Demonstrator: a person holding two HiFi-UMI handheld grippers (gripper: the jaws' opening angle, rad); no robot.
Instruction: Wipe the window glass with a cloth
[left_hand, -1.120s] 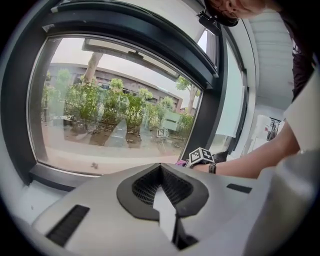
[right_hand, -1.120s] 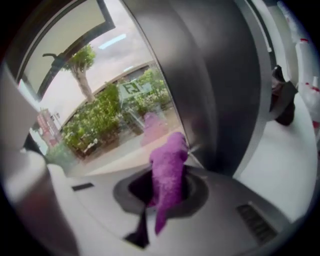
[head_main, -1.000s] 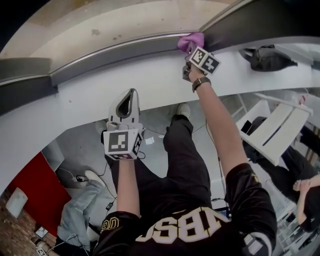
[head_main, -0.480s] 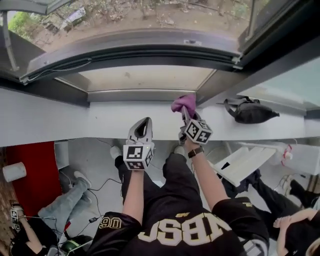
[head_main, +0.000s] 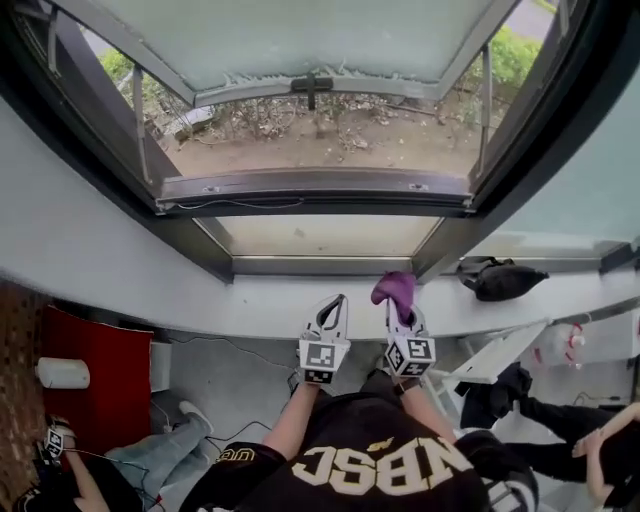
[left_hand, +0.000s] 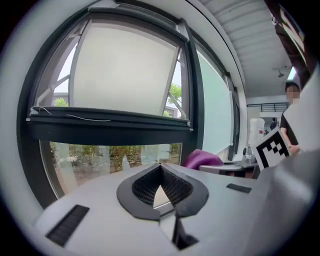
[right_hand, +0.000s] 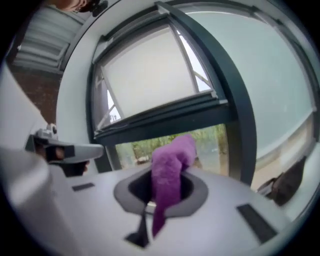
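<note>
The lower window glass (head_main: 320, 235) sits in a dark frame above the white sill (head_main: 200, 292). Over it, a frosted sash (head_main: 300, 40) is swung open outward. My right gripper (head_main: 398, 312) is shut on a purple cloth (head_main: 394, 288), held over the sill short of the pane's right corner. In the right gripper view the cloth (right_hand: 167, 175) bulges from the jaws, with the glass (right_hand: 210, 140) behind it. My left gripper (head_main: 333, 303) is shut and empty beside it. In the left gripper view, the glass (left_hand: 95, 160) lies ahead and the cloth (left_hand: 202, 159) is at the right.
A black bag (head_main: 500, 278) lies on the sill right of the window post. A red panel (head_main: 85, 365) stands below the sill at left. A person's legs (head_main: 150, 460) stretch across the floor lower left, and a white bench (head_main: 495, 355) is at the right.
Both grippers have drawn back from the window. The cloth was pressed at the pane's lower right corner and now hangs clear of the glass. The head view has swung up to show the whole window.
</note>
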